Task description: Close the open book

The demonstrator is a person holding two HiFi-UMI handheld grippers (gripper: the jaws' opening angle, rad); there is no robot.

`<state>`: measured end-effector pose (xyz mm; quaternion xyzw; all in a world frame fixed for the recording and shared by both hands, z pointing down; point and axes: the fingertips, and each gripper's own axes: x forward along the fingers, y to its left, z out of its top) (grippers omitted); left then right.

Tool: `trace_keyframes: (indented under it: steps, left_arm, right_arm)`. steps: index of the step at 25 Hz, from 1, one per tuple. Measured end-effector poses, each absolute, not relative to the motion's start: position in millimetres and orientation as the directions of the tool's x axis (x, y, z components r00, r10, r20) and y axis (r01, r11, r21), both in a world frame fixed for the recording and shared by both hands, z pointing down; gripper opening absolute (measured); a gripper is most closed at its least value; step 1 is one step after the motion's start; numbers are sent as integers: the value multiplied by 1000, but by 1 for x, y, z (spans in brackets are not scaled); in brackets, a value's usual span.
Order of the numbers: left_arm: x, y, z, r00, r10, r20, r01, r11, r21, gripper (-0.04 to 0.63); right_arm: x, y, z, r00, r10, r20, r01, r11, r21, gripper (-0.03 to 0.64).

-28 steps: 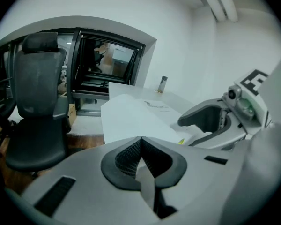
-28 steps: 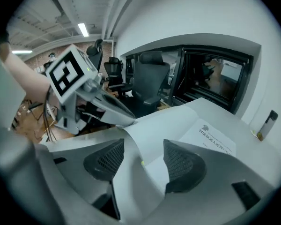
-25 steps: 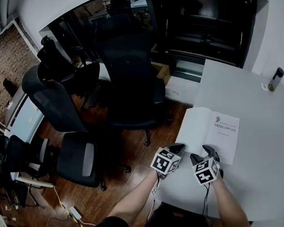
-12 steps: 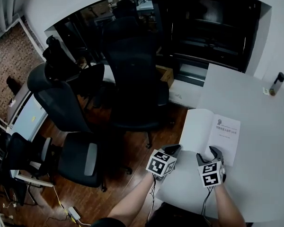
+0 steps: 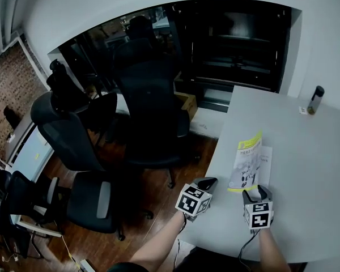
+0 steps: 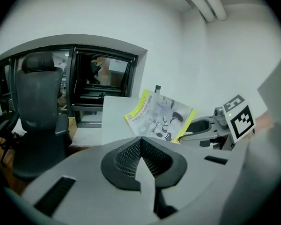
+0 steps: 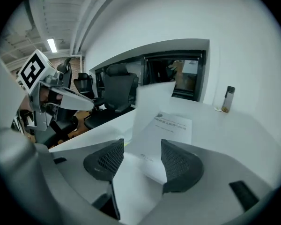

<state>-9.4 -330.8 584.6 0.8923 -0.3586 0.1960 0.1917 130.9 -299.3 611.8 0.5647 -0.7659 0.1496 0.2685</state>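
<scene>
- The book [image 5: 246, 162] lies on the grey tabletop [image 5: 311, 174], close to its left edge and just ahead of both tongs. It is half closed.
- Its left cover [image 6: 161, 117] stands up steeply and leans toward the right page [image 5: 265, 158], which lies flat on the tabletop.
- The outer face of the cover is pale with grey drawings. A yellow band runs along its top edge and along one side.
- There is small dark print on the yellow band. The flat white page carries a small mark and a few printed lines. All this writing is too small to read.
- The left tongs [image 5: 207, 182] are closed, the two pads meeting, with nothing between them. They are at the tabletop's left edge, beside the book and apart from it.
- The right tongs [image 5: 254, 192] stand moderately wide. The near white corner of the book is between the two pads; whether a pad touches the paper cannot be told.
- A dark bottle [image 5: 314, 100] stands upright at the far end of the tabletop, well apart from the book.
- Black office chairs [image 5: 150, 89] stand on the wooden floor to the left of the tabletop.
</scene>
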Motion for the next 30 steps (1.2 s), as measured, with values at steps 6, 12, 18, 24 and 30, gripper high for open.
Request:
trace_keyframes:
  steps: [6,12,18,24,30]
  left_arm:
    - [45,-313,572,714,-530,458,-663,-722,198,5]
    - [93,-303,542,737,-528,422,-637,-751,172,5]
    - [129,-288,496,739,-570,360,-644,-755,126,5]
    - [142,-271,446,709,-645,285,-689,-720,85,5]
    - [142,-254,401,685,-700,202,-720,-693,42,5]
  right_arm:
    - [197,-274,605,-116,-813,571,-980,188,68,249]
    - [243,-261,571,-81,-859,505,-992,118,42,248]
    - [242,-254,519,-187,-899,395,-977,212,21,120]
    - [230,-251,466,-322,-900,295,-938,345,31,6]
    - [205,-246,414,-445,-874,197,-887,461,41,6]
